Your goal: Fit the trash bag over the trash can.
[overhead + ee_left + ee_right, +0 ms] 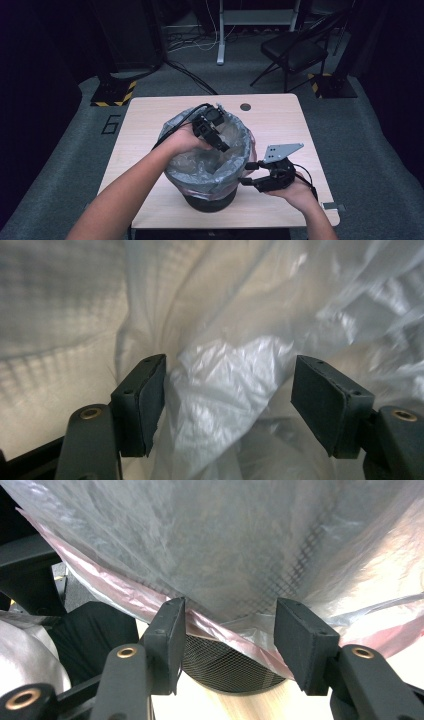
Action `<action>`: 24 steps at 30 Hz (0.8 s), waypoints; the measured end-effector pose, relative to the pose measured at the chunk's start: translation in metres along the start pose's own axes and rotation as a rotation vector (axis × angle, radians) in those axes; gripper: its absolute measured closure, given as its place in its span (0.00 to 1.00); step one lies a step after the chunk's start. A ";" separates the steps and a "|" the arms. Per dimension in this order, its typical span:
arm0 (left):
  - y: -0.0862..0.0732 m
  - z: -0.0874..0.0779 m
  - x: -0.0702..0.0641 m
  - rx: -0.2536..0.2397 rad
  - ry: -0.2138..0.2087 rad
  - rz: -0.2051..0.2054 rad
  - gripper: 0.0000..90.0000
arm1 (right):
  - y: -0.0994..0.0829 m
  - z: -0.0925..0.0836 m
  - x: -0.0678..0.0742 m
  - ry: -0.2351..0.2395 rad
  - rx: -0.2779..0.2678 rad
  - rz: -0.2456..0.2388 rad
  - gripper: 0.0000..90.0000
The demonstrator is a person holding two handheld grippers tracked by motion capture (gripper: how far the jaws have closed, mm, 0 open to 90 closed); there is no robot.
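Black mesh bin [210, 201], round, sits mid-front on light wood table [280, 120]. Lined w/ thin crinkly translucent bag [200, 172], grey-white, pink-tinted hem folded over rim. Left gripper [220, 145] reaches down inside bag mouth; in left gripper view [227, 405] jaws spread wide, crumpled plastic [220, 390] between them, pads not pressing it. Mesh pattern shows faintly thru film there. Right gripper [246, 172] at bin's outer right side, grey three-cornered plate on top; right gripper view [227, 650] has jaws apart around bag's pink hem [215, 627], mesh wall [225, 667] just below. Can't tell if pads touch film. Bin base mostly hidden by bag overhang. Folding chair [295, 50] behind, dim.
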State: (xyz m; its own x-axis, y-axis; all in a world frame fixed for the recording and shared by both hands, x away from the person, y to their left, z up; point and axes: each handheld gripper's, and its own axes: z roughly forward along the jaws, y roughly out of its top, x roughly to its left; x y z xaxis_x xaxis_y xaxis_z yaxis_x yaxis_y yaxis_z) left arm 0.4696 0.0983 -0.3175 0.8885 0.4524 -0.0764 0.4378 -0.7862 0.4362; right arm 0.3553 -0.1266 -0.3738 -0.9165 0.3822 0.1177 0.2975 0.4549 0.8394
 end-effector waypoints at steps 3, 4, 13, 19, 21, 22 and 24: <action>0.000 -0.008 0.000 -0.020 0.012 -0.009 0.35 | 0.000 0.001 0.000 0.002 0.002 0.001 0.51; 0.001 -0.015 0.000 -0.048 0.010 -0.014 0.35 | 0.000 0.001 0.000 0.002 0.002 0.003 0.50; -0.022 -0.074 -0.001 -0.115 0.059 0.010 0.35 | -0.001 0.001 -0.002 -0.005 -0.004 0.008 0.50; -0.049 -0.079 0.010 -0.122 0.054 -0.048 0.45 | 0.000 0.000 -0.001 -0.010 0.000 0.008 0.50; -0.054 -0.077 0.011 -0.103 0.044 -0.033 0.45 | 0.000 0.000 -0.001 -0.009 -0.003 0.006 0.50; -0.055 -0.075 0.010 -0.094 0.048 -0.023 0.45 | 0.000 0.000 -0.001 -0.009 -0.004 0.007 0.50; -0.059 -0.071 0.009 -0.072 0.046 -0.001 0.45 | -0.001 0.001 -0.001 -0.009 -0.005 0.007 0.50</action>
State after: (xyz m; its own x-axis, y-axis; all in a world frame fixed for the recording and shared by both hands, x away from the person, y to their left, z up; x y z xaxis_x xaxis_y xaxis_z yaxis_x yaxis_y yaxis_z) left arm 0.4421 0.1781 -0.2803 0.8803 0.4730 -0.0364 0.4259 -0.7542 0.4999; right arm 0.3566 -0.1270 -0.3748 -0.9121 0.3924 0.1189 0.3026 0.4485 0.8410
